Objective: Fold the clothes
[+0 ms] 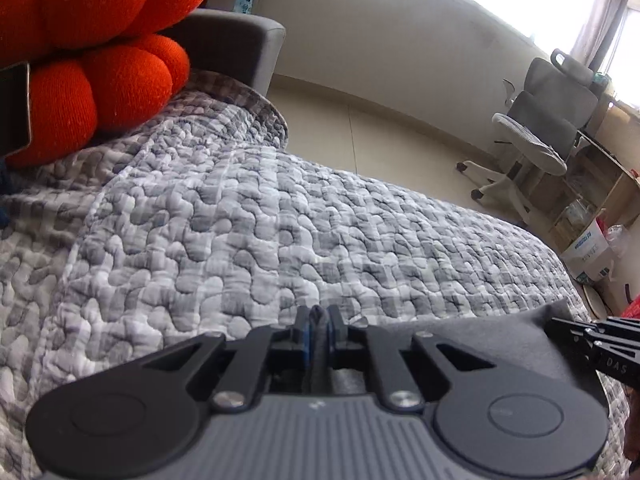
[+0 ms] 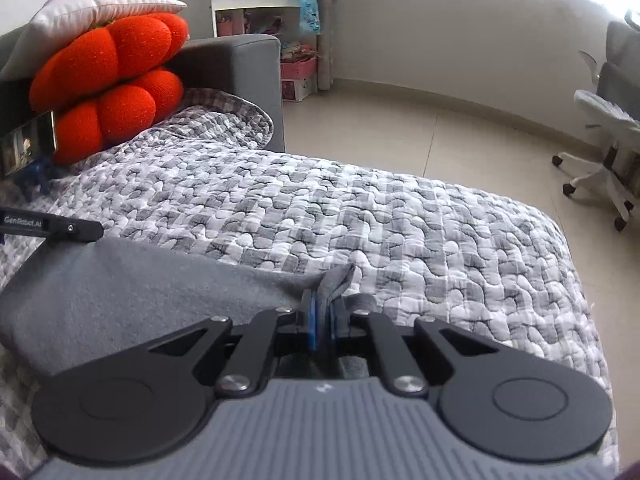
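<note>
Grey garment point(image 2: 132, 284): spread on the quilted bedspread point(image 2: 400, 232), its near edge stretched between the two grippers.
Right gripper point(image 2: 322, 322): jaws pressed together on a bunched corner of the garment.
Left gripper point(image 1: 318, 334): jaws closed to a sliver, a dark fold of the garment pinched between them.
Bedspread: grey-and-white check, covering the whole bed.
Red cushion point(image 2: 112, 80): at the bedspread's far left end, against the grey sofa arm point(image 2: 236, 64).
Office chair point(image 1: 540, 128): on the floor beyond the bedspread's right edge.

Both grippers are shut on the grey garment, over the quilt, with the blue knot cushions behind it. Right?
Not quite: the knot cushions are orange-red, as the right wrist view shows. Left gripper and right gripper are shut on the grey garment, over the quilt.
</note>
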